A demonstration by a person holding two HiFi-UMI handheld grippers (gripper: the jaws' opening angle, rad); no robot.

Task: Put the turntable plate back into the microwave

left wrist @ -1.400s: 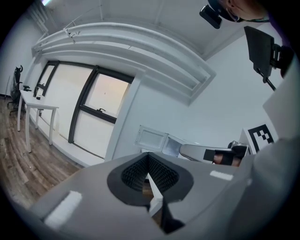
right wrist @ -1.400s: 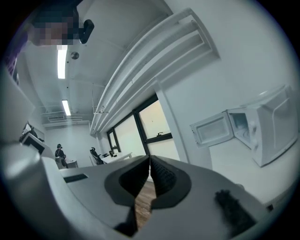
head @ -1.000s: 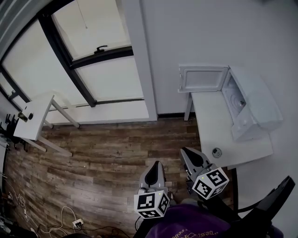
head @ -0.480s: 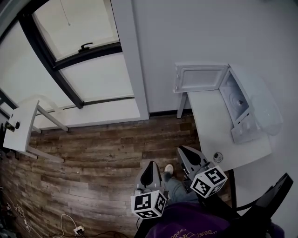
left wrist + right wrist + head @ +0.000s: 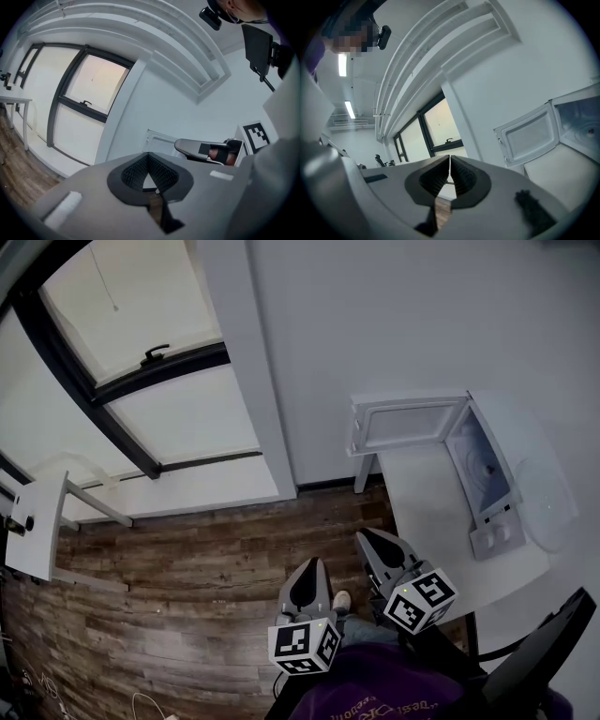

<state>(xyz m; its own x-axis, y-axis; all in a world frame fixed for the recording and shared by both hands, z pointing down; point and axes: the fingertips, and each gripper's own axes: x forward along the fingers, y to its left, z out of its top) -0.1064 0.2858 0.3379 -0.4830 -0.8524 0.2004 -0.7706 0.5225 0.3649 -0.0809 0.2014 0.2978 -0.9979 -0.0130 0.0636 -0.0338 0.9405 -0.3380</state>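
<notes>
1. Left gripper (image 5: pixel 149 158) and right gripper (image 5: pixel 449 163): grey moulded shells, black ribbed pads. Both clenched fully, pads meeting, nothing between them. Held side by side low in head view, pointing toward the wall.
2. Wall (image 5: pixel 394 324): plain white, smooth, matte. Window (image 5: pixel 141 381) beside it: large pale panes in a dark frame, handle on the crossbar, cut off at the upper left edge.
3. Floor (image 5: pixel 187 559): wood-look planks, mixed brown and grey, grain showing.
4. Table (image 5: pixel 427 512): white, flat-topped, far end near the wall; near end hidden behind the right gripper. Side table (image 5: pixel 37 521): also white, thin legs, cut off at the left edge.
5. Black angular shape (image 5: pixel 553 652) in the lower right corner: cut off, cannot tell what.
6. Microwave (image 5: pixel 516 432): white box on the table's right side. Door (image 5: pixel 408 423) swung wide open, recessed inner panel facing out. Cavity (image 5: pixel 483 470) pale, small mark at its middle too fine to read. Control panel (image 5: pixel 497 535) with two round knobs.
7. Turntable plate (image 5: pixel 548 507): round, clear glass, lying flat outside the cavity, seemingly on top of the microwave casing near its right edge. Rim faint against the white, hard to trace.
</notes>
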